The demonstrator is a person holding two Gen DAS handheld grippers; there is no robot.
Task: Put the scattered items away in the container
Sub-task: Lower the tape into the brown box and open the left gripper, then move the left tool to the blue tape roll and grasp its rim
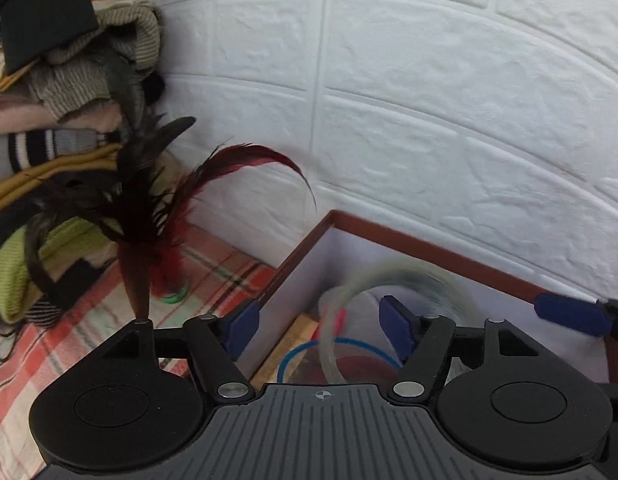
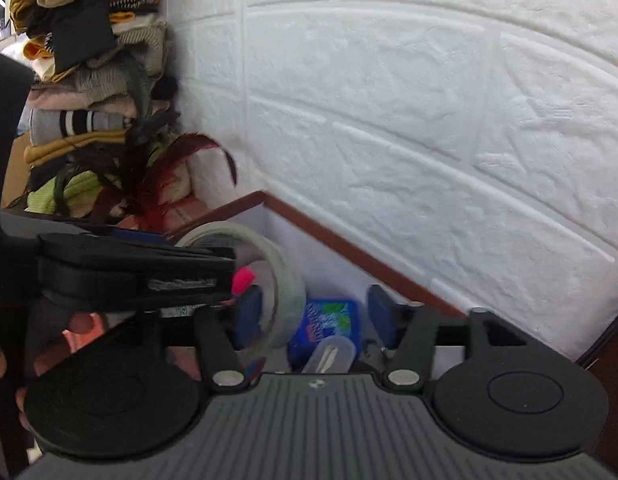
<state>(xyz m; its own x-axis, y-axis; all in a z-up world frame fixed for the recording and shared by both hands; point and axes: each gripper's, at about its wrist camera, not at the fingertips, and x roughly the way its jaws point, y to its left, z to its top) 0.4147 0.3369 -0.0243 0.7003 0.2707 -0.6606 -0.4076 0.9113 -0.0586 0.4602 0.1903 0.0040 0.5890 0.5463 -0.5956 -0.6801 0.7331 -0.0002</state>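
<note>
A clear tape roll (image 1: 393, 292) with a pink tab is blurred in mid-air over the red-rimmed white box (image 1: 429, 250), between my left gripper's (image 1: 321, 326) open blue pads, touching neither. In the right wrist view the tape roll (image 2: 285, 280) hangs over the box (image 2: 329, 240) beside the left gripper body. My right gripper (image 2: 311, 314) is open and empty above the box, over a blue packet (image 2: 329, 320) and a clear case (image 2: 333, 352). A blue ring (image 1: 341, 350) and a wooden piece (image 1: 287, 350) lie in the box.
A feather shuttlecock (image 1: 157, 232) with a green base stands on the plaid cloth (image 1: 213, 276) left of the box. A tall stack of folded clothes (image 1: 49, 100) rises at the far left. A white brick-pattern wall (image 1: 429, 100) runs behind the box.
</note>
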